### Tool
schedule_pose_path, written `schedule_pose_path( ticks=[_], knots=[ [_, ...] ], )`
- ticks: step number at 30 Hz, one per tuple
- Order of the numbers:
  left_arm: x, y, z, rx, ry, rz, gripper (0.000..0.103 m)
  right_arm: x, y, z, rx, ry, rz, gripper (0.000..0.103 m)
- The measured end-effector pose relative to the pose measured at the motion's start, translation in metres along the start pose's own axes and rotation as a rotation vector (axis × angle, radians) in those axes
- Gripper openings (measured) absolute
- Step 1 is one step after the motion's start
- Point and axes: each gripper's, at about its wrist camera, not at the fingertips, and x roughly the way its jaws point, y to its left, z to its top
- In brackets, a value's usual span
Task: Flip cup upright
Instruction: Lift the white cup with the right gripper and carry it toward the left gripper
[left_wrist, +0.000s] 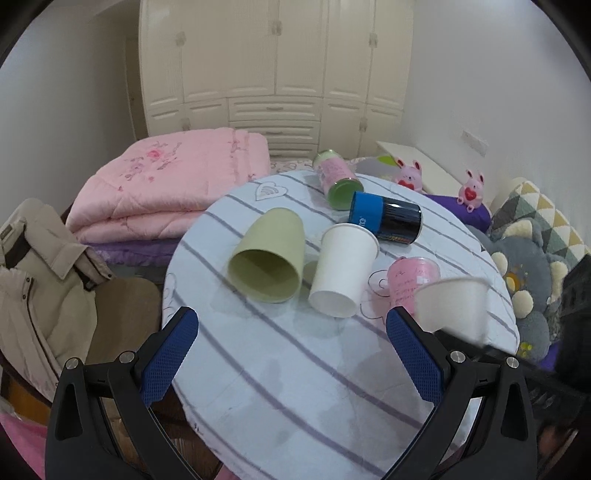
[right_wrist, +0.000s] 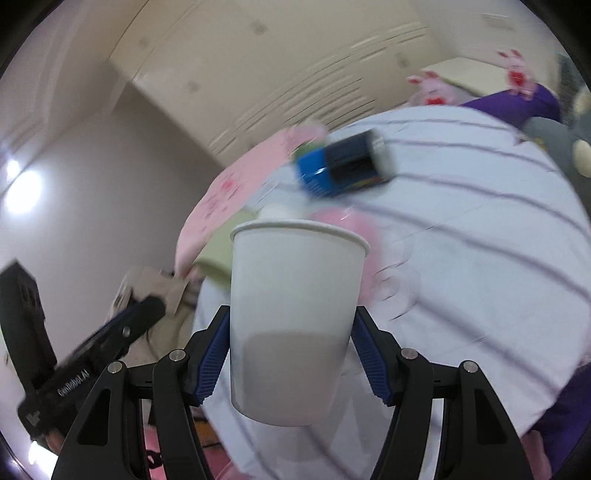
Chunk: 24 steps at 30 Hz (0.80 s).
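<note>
My right gripper (right_wrist: 290, 350) is shut on a white paper cup (right_wrist: 295, 314), held in the air over the round table, rim away from me. The same cup (left_wrist: 452, 306) shows blurred at the right of the left wrist view. My left gripper (left_wrist: 291, 354) is open and empty above the near side of the striped table (left_wrist: 280, 369). On the table lie a green cup (left_wrist: 269, 254) on its side with its mouth towards me, and a second white paper cup (left_wrist: 345, 269) on its side next to it.
A pink cup (left_wrist: 410, 280), a blue-and-black can (left_wrist: 386, 218) and a green-lidded pink jar (left_wrist: 336, 177) lie farther back. A folded pink quilt (left_wrist: 173, 184) is on the left, a beige jacket (left_wrist: 33, 288) nearer left, plush toys (left_wrist: 471, 190) and cushions on the right.
</note>
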Motion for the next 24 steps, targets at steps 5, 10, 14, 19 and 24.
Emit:
schedule_pose_path(
  ticks=[5, 10, 14, 19, 24],
  knots=[
    [-0.005, 0.014, -0.005, -0.025, 0.008, 0.014, 0.103, 0.031, 0.012, -0.008, -0.009, 0.091, 0.023, 0.066],
    [-0.004, 0.025, -0.010, -0.036, 0.022, 0.026, 0.103, 0.056, 0.024, -0.008, -0.042, 0.143, 0.020, 0.066],
    [-0.004, 0.031, -0.011, -0.044, 0.025, 0.031, 0.103, 0.067, 0.032, -0.011, -0.052, 0.192, 0.060, 0.066],
    [0.001, 0.034, -0.011, -0.054, 0.041, 0.021, 0.103, 0.073, 0.028, -0.016, 0.004, 0.245, 0.129, 0.066],
    [0.010, 0.033, -0.012, -0.052, 0.062, 0.023, 0.103, 0.078, 0.023, -0.014, 0.021, 0.264, 0.100, 0.066]
  ],
)
